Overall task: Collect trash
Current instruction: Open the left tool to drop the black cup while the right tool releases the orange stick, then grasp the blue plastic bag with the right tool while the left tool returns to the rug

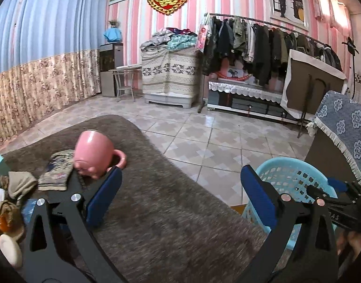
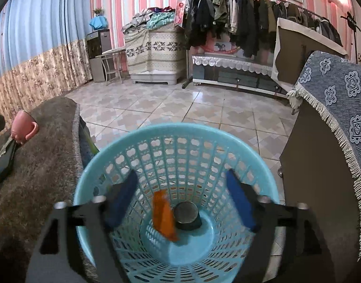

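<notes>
My right gripper (image 2: 181, 198) has its jaws spread wide over the light blue basket (image 2: 142, 139), gripping nothing. An orange wrapper (image 2: 163, 214) lies inside the basket beside a dark round tin (image 2: 186, 214) on the bottom. My left gripper (image 1: 180, 195) is also wide apart and empty above the brown shaggy cover (image 1: 161, 224). A pink mug (image 1: 95, 153) lies tipped near its left finger, beside folded cloths (image 1: 56, 169).

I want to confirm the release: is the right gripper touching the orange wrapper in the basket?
Apart. The right wrist view shows the orange wrapper inside the basket, clear of both fingers of the open right gripper.
</notes>
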### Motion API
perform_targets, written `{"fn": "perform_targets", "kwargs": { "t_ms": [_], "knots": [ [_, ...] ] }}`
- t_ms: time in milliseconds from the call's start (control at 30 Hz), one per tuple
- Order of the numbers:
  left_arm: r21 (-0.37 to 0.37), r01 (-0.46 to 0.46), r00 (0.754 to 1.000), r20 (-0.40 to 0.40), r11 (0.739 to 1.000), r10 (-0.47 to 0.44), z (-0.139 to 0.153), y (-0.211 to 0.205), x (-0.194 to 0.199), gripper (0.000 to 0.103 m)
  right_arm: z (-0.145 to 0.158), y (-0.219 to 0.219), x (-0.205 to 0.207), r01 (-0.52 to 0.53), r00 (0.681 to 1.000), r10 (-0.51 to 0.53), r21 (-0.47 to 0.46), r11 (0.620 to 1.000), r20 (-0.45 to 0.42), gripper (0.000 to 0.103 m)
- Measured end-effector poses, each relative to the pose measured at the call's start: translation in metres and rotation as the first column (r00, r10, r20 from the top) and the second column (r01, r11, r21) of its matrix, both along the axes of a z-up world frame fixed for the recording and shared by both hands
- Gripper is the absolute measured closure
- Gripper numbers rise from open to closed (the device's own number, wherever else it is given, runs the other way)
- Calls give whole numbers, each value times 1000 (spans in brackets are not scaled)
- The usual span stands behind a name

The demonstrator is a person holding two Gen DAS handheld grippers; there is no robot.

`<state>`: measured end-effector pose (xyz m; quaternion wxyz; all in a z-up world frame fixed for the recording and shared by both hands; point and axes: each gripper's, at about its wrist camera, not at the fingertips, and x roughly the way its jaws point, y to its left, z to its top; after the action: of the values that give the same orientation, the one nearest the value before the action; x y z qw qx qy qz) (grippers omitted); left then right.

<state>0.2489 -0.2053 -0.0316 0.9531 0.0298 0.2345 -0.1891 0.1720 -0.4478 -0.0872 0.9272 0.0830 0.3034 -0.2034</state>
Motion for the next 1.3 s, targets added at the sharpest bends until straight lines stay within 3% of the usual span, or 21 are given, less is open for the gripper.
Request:
{"fn": "perform_targets", "kwargs": {
  "t_ms": [233, 700, 1000, 1300],
  "knots": [
    [-22, -50, 999, 15, 998, 51, 15, 41, -16, 6, 24, 22, -6, -11, 1000, 12, -32, 999, 14, 8],
    [-30, -218, 975, 22, 975, 219, 22, 153, -52, 6, 62, 87, -13, -112, 989, 116, -51, 992, 87, 5],
    [-12, -367, 930, 11, 930, 367, 9, 238, -72, 6, 70, 148, 2, -229, 967, 240, -115, 967, 89, 5],
    [-6, -512, 858, -66, 859, 510, -20, 318, -74, 6, 67, 203, 21, -365, 924, 375, -116, 924, 81, 5]
  ]
}}
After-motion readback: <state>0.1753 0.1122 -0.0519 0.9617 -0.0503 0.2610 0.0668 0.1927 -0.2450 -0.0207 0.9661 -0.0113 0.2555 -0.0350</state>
